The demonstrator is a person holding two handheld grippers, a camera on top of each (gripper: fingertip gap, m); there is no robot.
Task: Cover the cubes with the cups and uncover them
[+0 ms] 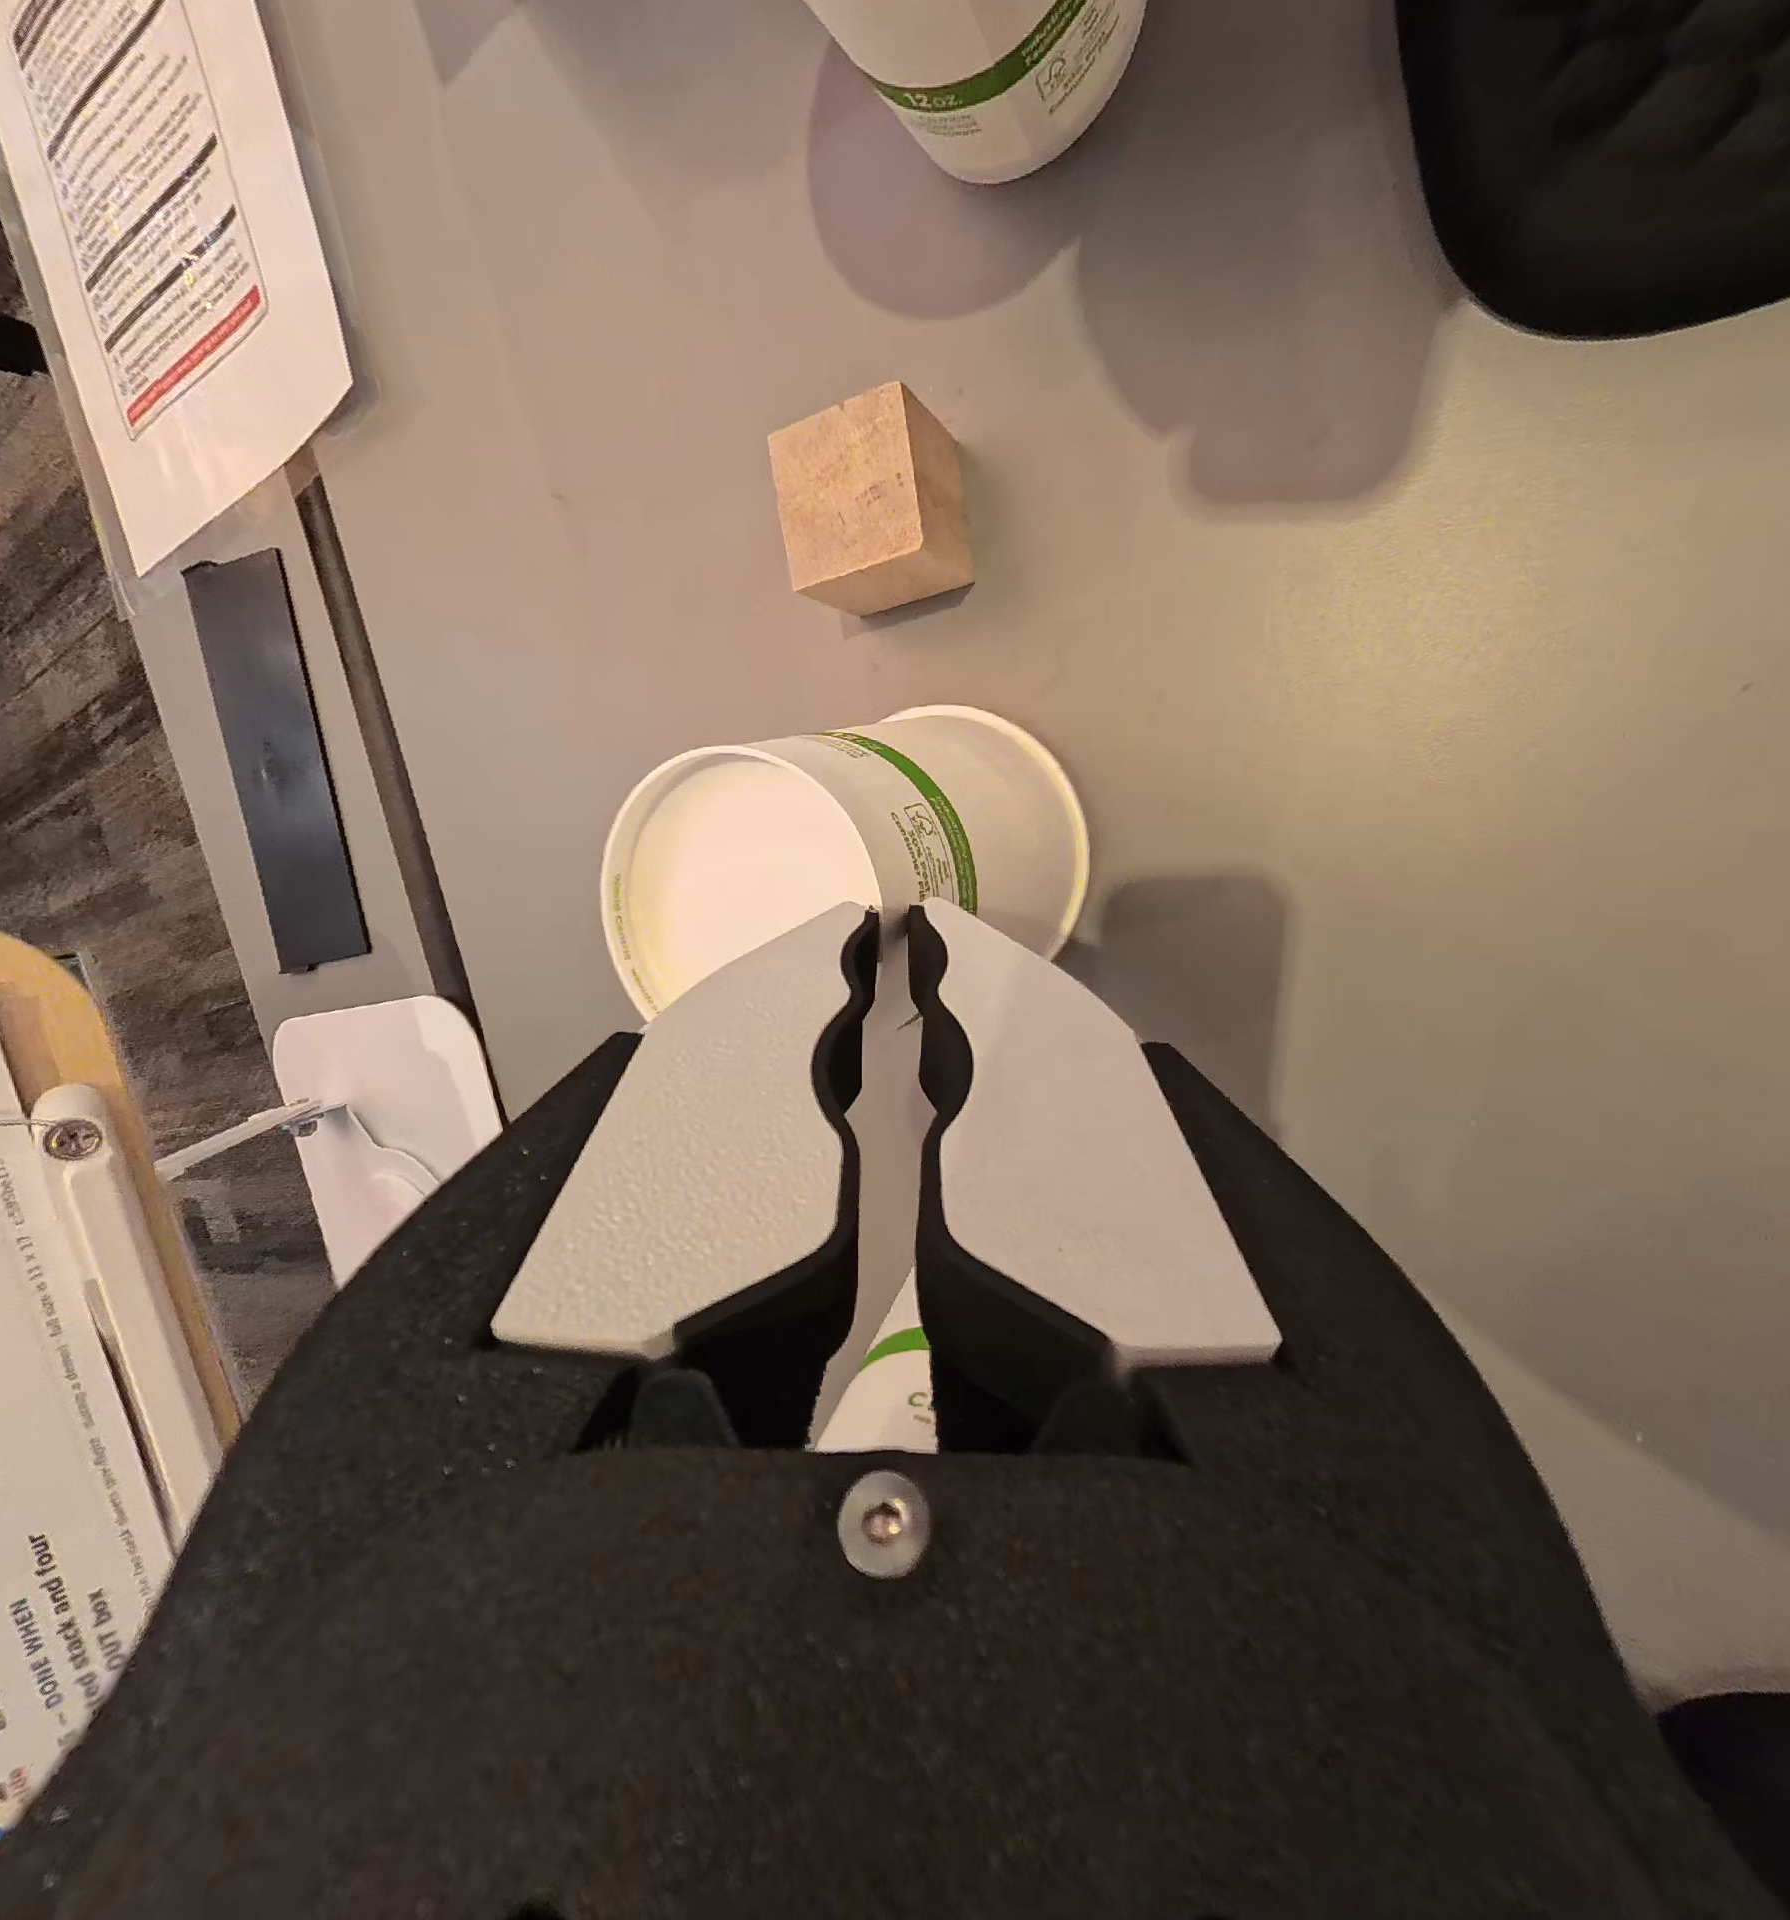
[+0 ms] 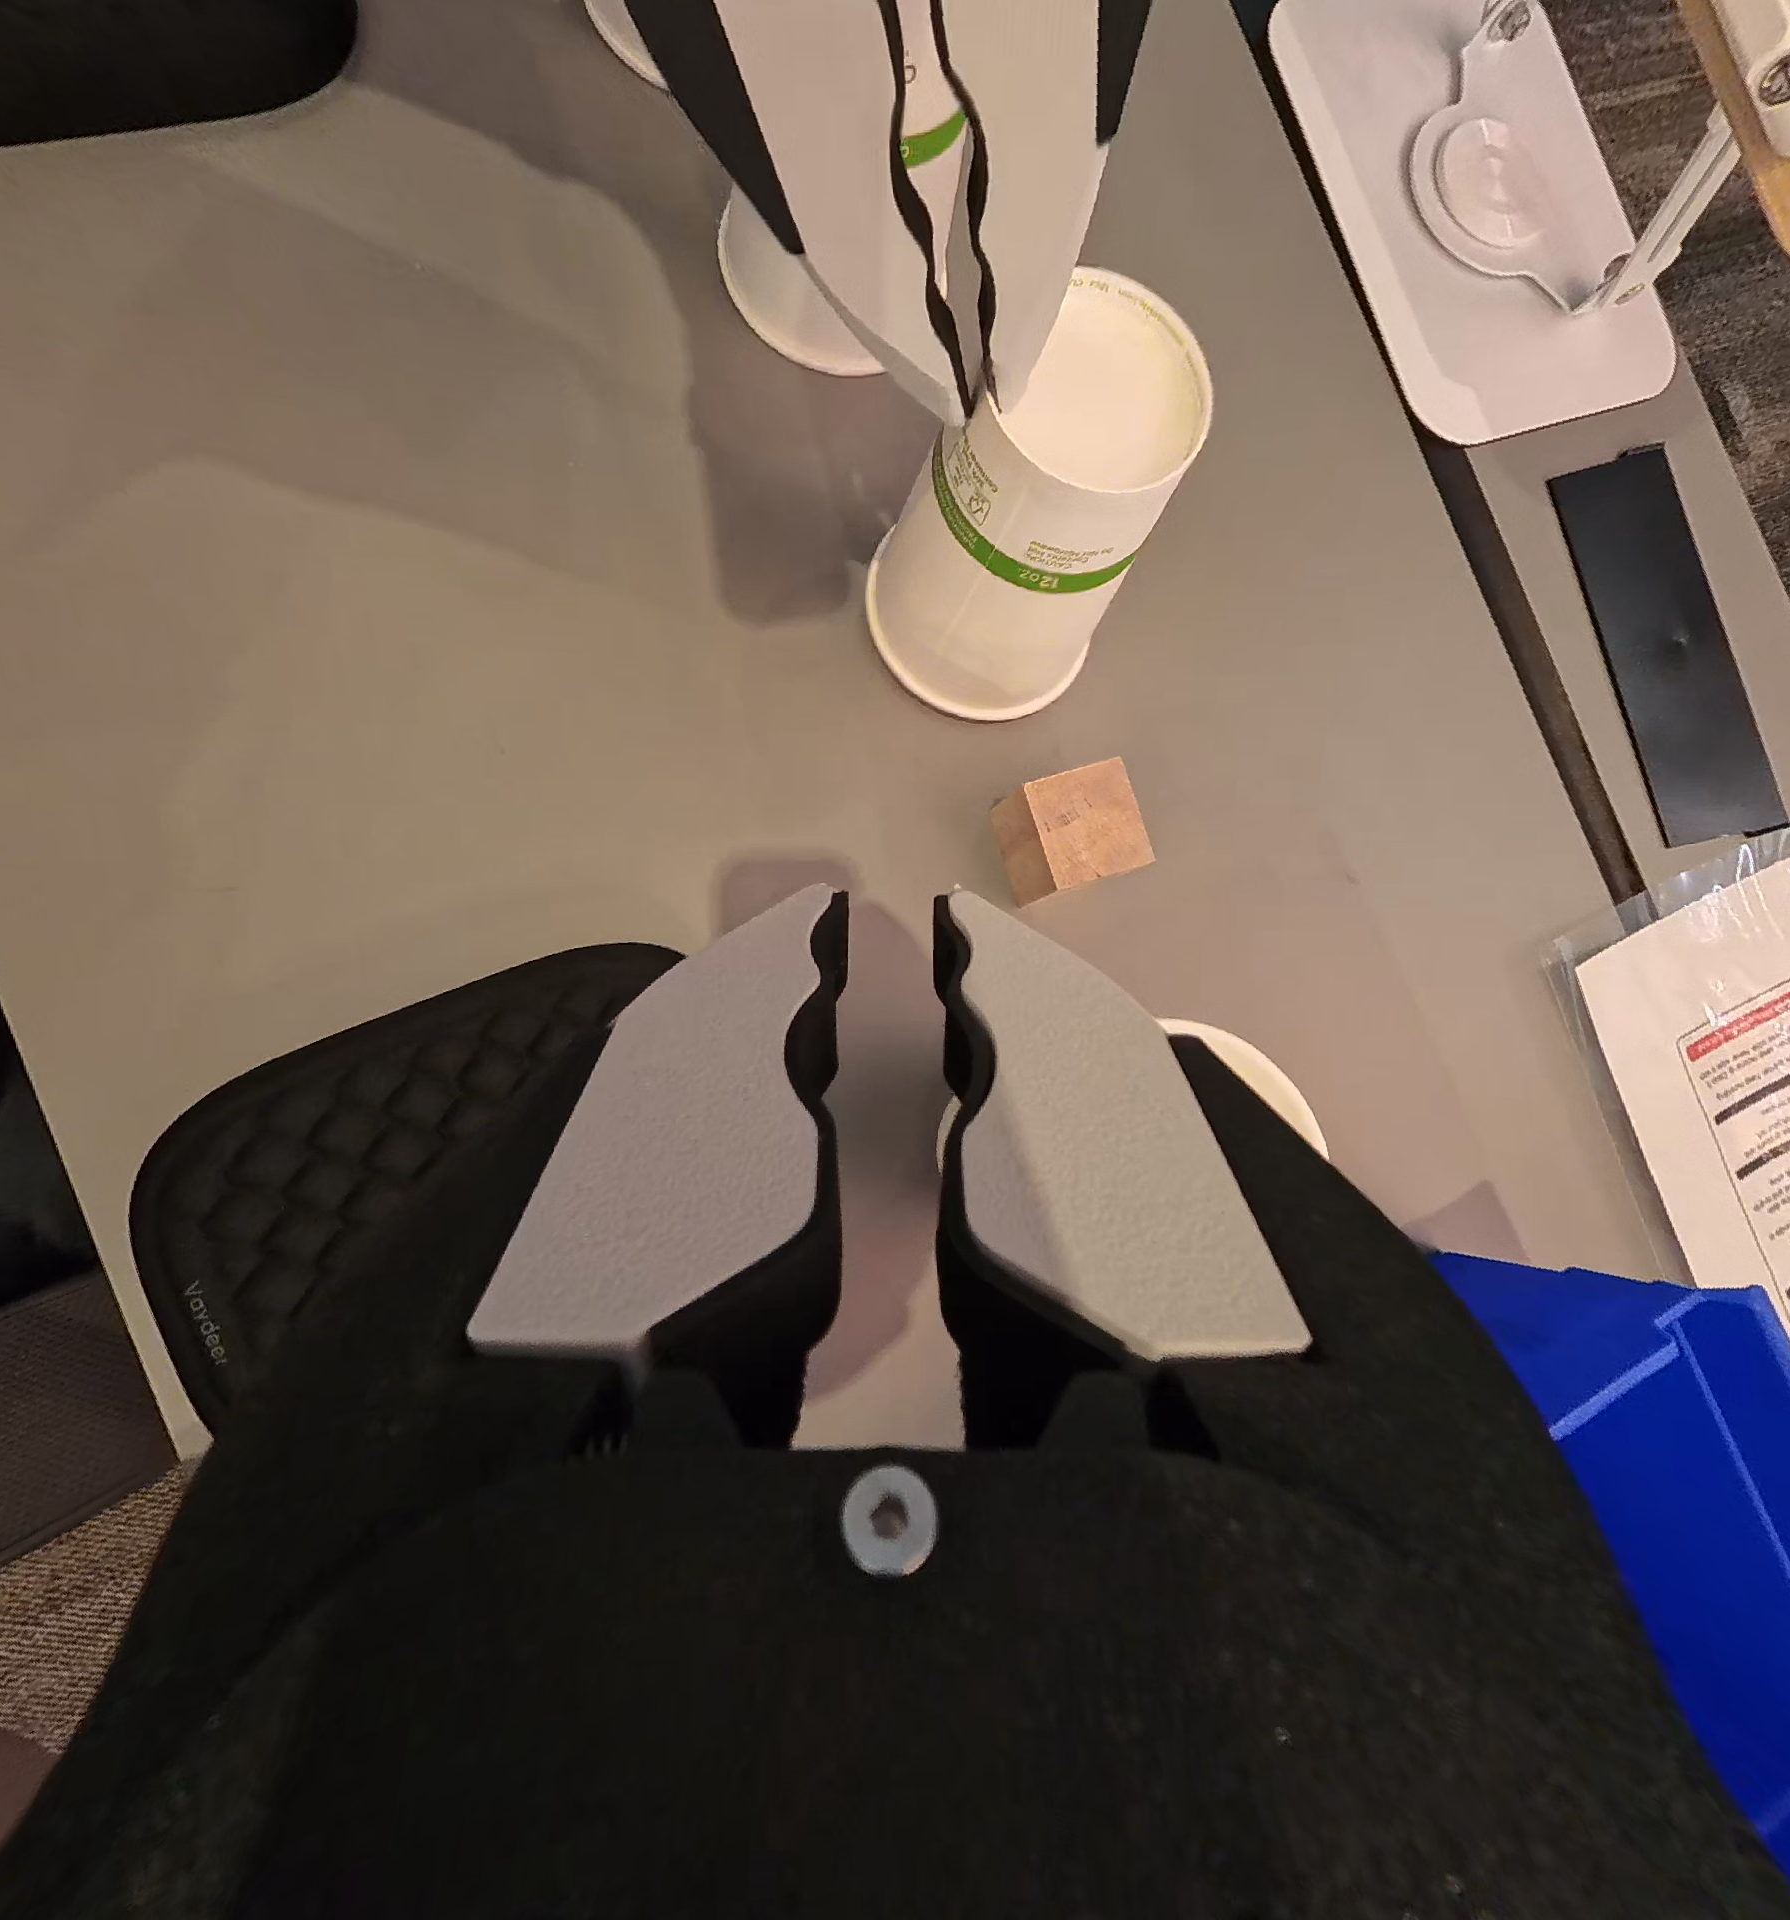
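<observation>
Item 1, wooden cube point(image 1: 870, 497): bare on the grey bench point(image 1: 1390, 935), nothing over it; only one cube visible in either view. Item 2, paper cup, white w/ green band point(image 1: 849, 852): inverted, base up, rim on or just at the bench (contact not clear), standing just beside the cube, not over it. Left gripper point(image 1: 892, 914): jaws nearly together, pinching the raised base rim of this cup; cup wall also shows through the gap lower betw. the jaws. In right wrist view the same cup point(image 2: 1036, 520) sits beyond the cube point(image 2: 1073, 829), apart from it, w/ the left gripper point(image 2: 979, 400) coming down onto its top edge. Item 3, second cup point(image 1: 984, 83): far side of the cube, inverted; whether it hides a cube can't be told. Item 4, third cup point(image 2: 1255, 1070): only a rim portion visible, beside and partly under the right gripper point(image 2: 891, 904). Right gripper jaws: slightly apart, holding nothing, bench showing betw. them; cube lies just ahead and to the right of the tips, not betw. them. Status, est.: visible cube uncovered; cup in grip, so either a cover about to start or an uncover just made, not decidable. Also present: blue bin point(image 2: 1680, 1475), printed sheet point(image 2: 1753, 1122).
</observation>
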